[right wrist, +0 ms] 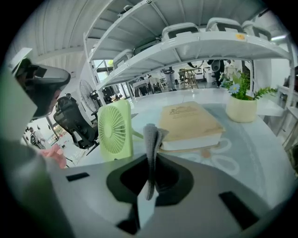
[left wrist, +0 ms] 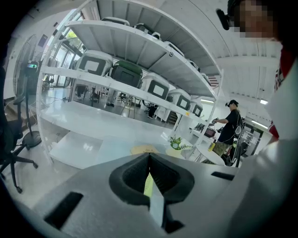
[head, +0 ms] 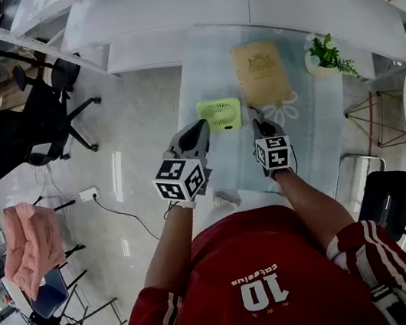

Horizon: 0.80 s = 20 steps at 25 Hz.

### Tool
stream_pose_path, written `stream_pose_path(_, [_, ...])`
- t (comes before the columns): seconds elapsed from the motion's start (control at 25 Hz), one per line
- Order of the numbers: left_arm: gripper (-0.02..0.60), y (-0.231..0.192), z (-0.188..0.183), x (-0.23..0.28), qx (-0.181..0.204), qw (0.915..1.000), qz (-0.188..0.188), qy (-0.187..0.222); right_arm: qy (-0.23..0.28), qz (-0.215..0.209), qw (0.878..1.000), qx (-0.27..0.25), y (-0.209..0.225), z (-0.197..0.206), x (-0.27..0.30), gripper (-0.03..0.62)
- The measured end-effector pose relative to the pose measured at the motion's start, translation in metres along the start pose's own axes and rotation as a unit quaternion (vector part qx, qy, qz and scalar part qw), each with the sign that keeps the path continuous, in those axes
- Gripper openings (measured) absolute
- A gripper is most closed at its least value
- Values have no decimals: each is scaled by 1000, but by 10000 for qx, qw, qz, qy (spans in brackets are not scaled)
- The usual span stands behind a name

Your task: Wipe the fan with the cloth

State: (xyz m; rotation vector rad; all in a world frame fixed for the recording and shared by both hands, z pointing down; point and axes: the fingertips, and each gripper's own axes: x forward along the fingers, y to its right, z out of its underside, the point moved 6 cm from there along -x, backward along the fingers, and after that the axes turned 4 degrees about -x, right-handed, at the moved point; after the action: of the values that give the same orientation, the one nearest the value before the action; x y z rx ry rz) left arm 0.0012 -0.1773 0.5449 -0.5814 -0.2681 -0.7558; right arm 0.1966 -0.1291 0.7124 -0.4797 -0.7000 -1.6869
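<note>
Holding my left gripper [head: 197, 131] [left wrist: 149, 157] low over the pale table [head: 201, 65], I have its jaws pressed together with nothing caught in them; only a thin sliver of yellow-green shows through the slit where they meet. Just ahead of those jaws, a little to their right, stands the green fan [head: 219, 114] [right wrist: 114, 130], upright on the table, not touched by either of my grippers.

My right gripper [head: 258, 120] [right wrist: 150, 160] sits beside the left one, its jaws pinching a grey cloth [right wrist: 151, 139] whose folded edge sticks straight up out of them. From these jaws the fan is ahead and to the left, its round grille turned towards me, near the cloth but apart from it.

Straight ahead of the right jaws, beyond the cloth, lies a tan book [head: 259, 70] [right wrist: 188, 123], flat, close beside the fan. Further ahead and to the right is a small potted plant [head: 323, 55] [right wrist: 241, 107] in a cream pot.
</note>
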Motion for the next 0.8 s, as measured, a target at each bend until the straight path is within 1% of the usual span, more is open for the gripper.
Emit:
stream_pose_path(0.24, [-2,0,-7,0,25,10000,21,74,69,145,9999,-9,18,-6,-11,14])
stream_pose_path(0.4, [-2,3,-17,-17,-166,9992,210,280,140,232,9996,92,21,-9,-29,14])
stream_pose_path(0.6, [-2,18,-32,-47,67,9979,477,438,292,365,9988,142,15,-17,-65,14])
stream_pose_path(0.8, [-2,30,-47,-89,228,9954,645,669,396,246,9988,152,-13,-29,-105,15])
